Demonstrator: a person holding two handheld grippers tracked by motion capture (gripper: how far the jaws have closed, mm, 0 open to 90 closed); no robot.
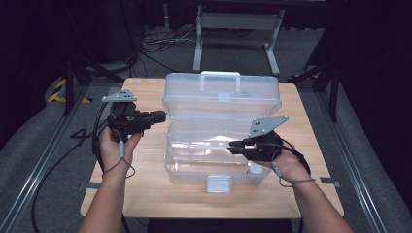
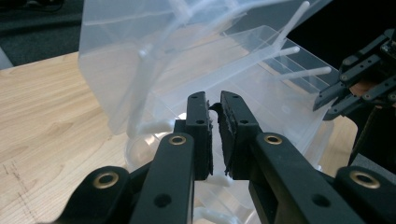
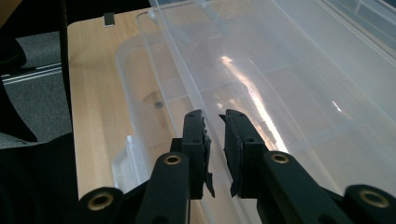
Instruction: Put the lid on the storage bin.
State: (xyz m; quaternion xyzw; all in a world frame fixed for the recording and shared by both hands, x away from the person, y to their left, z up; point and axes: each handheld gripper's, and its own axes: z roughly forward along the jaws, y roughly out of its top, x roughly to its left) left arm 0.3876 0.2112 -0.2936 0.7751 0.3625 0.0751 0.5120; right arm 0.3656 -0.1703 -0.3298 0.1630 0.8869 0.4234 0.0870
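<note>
High view: a clear plastic storage box with a hinged lid (image 1: 218, 141) sits at the centre of the frame on the pale wooden worktop (image 1: 145, 194). Its lid with moulded carry handle (image 1: 221, 92) stands raised toward the upper centre, and a small square latch (image 1: 218, 183) hangs at the lower front edge.

The left gripper (image 1: 158, 116), at centre left, points toward the lid's left edge. In the left gripper view its jaws stand nearly together with a thin gap, and nothing can be seen between them.

The right gripper (image 1: 233, 144), right of centre, reaches over the box's open interior. In the right gripper view its jaws are likewise almost closed and empty, poised above the translucent inner tray (image 3: 280, 93).

The step in hand appears to be handling the lid or tray of the opened box. To do it well, each gripper should probably spread its jaws before contact, seat them squarely on a rim rather than a flat wall, and move both sides evenly, since thin clear plastic is likely to flex and slip.
</note>
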